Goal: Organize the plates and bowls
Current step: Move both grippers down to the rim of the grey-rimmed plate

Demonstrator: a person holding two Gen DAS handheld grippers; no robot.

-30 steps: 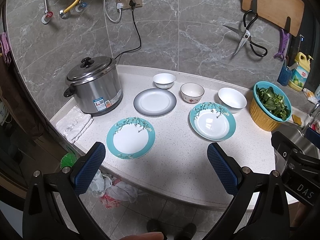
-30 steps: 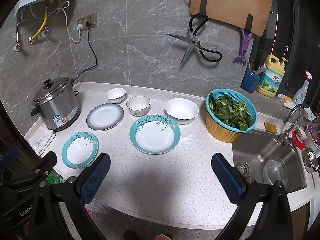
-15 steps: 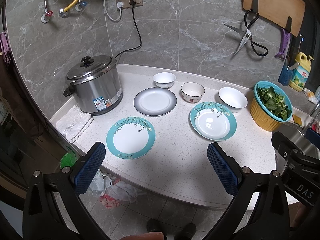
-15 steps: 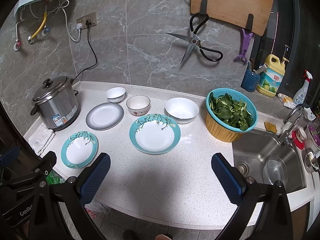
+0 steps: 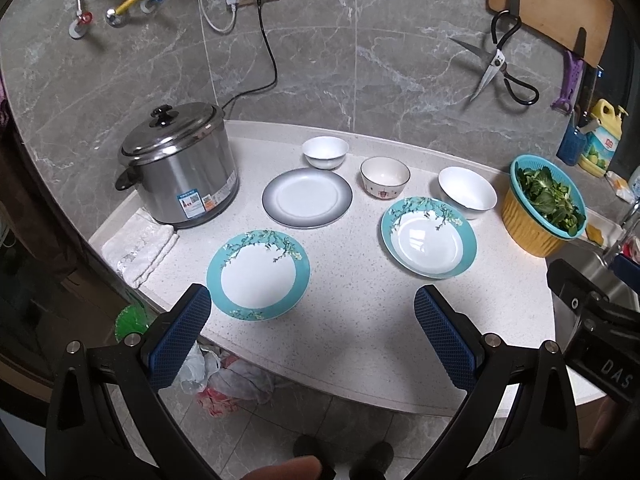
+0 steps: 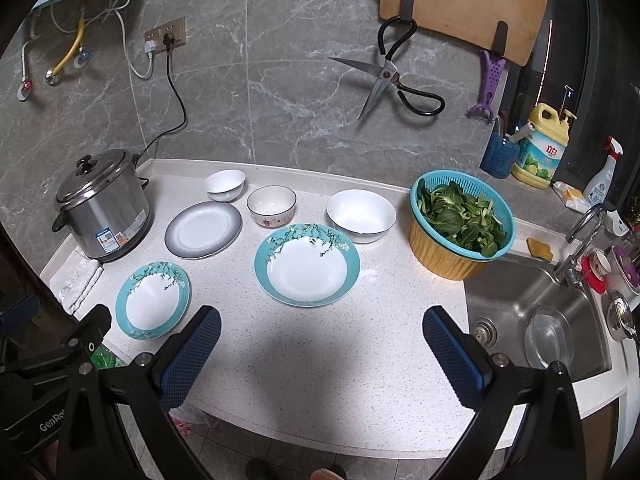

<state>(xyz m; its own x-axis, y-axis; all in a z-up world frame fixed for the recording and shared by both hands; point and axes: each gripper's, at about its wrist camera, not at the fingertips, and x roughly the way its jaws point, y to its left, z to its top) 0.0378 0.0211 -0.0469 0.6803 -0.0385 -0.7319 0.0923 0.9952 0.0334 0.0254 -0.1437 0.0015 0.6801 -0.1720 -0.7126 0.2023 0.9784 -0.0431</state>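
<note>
On the white counter lie a small teal-rimmed plate (image 5: 258,275) (image 6: 152,300), a larger teal-rimmed deep plate (image 5: 428,237) (image 6: 307,264) and a grey-rimmed plate (image 5: 307,197) (image 6: 203,229). Behind them stand a small white bowl (image 5: 324,152) (image 6: 225,185), a patterned bowl (image 5: 385,177) (image 6: 271,205) and a big white bowl (image 5: 467,193) (image 6: 361,215). My left gripper (image 5: 312,338) is open and empty above the counter's front edge, just short of the small teal plate. My right gripper (image 6: 320,354) is open and empty in front of the larger teal plate.
A steel rice cooker (image 5: 178,164) stands at the left with a folded cloth (image 5: 138,246) before it. A teal basket of greens (image 6: 462,222) sits beside the sink (image 6: 536,312) at the right. Scissors (image 6: 390,76) and a cutting board (image 6: 460,4) hang on the wall.
Both grippers have drifted very slightly; the dishes have not moved.
</note>
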